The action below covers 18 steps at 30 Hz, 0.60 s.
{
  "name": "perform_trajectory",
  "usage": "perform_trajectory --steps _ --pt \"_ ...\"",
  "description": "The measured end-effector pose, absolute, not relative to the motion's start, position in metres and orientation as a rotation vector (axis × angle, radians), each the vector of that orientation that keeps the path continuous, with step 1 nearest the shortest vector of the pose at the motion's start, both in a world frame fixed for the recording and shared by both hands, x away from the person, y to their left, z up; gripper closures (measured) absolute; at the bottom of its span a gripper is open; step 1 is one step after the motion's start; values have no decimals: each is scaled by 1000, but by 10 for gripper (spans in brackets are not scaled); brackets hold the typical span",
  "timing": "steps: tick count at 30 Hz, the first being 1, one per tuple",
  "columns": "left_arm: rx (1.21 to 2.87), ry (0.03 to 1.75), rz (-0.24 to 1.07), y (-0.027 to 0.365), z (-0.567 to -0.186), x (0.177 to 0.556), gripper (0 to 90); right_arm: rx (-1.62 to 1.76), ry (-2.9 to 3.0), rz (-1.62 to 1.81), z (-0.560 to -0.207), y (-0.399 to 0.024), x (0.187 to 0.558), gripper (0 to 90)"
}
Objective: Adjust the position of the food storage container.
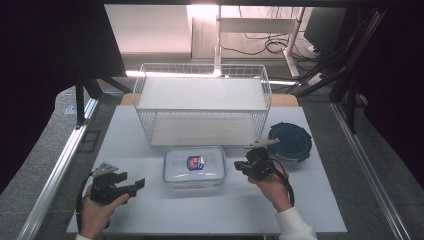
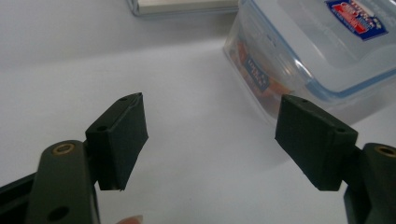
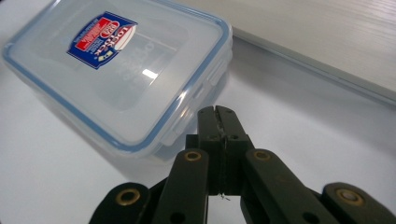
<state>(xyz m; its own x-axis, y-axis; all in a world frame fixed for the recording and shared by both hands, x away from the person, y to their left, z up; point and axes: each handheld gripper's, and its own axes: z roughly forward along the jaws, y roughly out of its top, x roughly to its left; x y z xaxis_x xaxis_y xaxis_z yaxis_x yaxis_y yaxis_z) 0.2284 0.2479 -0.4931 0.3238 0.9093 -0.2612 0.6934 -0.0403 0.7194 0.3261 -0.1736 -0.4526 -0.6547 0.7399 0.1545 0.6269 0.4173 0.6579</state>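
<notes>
Clear lidded container [image 1: 194,169] flat on white surface [image 1: 150,210], front-centre, just before wire rack [image 1: 202,102]; lid on, latches down. Left gripper [image 1: 134,186] near container's left side, jaws wide apart, nothing between — likely readied to brace or grasp. Right gripper [image 1: 239,165] just beside right-hand latch, jaws pressed together, empty — probably set to pry. Dark round lid [image 1: 290,141] parked aside.

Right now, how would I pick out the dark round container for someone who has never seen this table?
Start at the white wire shelf rack at the back of the table. Just off its front right corner, beyond the right hand-held gripper, lies the dark round container. Unlike the clear rectangular box with the blue-rimmed lid, it is round, dark and opaque.
</notes>
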Motion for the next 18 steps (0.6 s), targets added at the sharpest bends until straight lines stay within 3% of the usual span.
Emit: perform_trajectory --steps 4,6,8,11,18 --pt "1812 1402 374 242 -486 233 245 1244 2487 1132 -452 -184 320 847" --pt "1833 1375 402 238 -480 235 243 1262 2491 1195 -454 -190 318 723" --pt "1828 1359 396 236 -477 237 240 1294 2492 1196 -457 -194 319 522" --pt "1817 1351 345 236 -478 239 237 1336 2447 1227 -459 -201 318 380" --pt "1805 1365 321 238 -482 240 238 1352 2425 1266 -460 -202 317 276"
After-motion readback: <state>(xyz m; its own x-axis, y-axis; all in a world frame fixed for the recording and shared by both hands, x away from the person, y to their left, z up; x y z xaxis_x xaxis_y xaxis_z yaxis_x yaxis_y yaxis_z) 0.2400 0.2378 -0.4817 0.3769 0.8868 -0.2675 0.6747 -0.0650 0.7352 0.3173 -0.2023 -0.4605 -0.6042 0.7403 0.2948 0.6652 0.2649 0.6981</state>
